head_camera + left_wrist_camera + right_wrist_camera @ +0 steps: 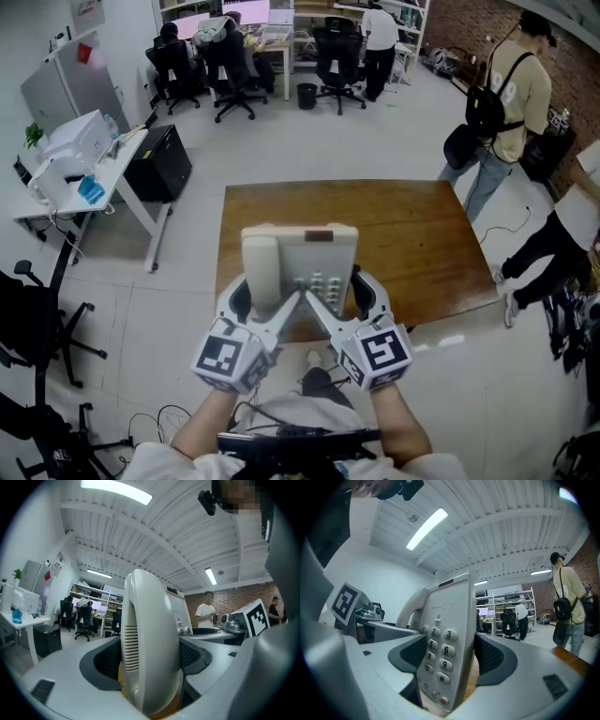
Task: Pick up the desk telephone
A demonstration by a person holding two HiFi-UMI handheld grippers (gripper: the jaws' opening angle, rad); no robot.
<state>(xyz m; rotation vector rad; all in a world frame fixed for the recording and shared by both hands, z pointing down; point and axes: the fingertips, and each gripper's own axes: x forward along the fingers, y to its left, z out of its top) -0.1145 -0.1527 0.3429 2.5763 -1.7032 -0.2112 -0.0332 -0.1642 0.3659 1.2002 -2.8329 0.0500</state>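
Note:
A cream desk telephone (300,267), its handset on the left and its keypad on the right, hangs tilted above the near edge of the brown wooden table (403,234). My left gripper (262,300) is shut on the handset side (150,644), with the dark pads pressing on both flanks. My right gripper (345,298) is shut on the keypad side (445,644), one jaw on the key face and one behind the body. In the left gripper view the left gripper (150,660) grips low on the handset. In the right gripper view the right gripper (447,658) holds the base near its lower keys.
A person with a black backpack (511,103) stands at the table's far right corner, and another person (553,253) is beside its right edge. A white desk (103,173) and a black cabinet (159,164) stand at the left, with office chairs (234,66) at the back.

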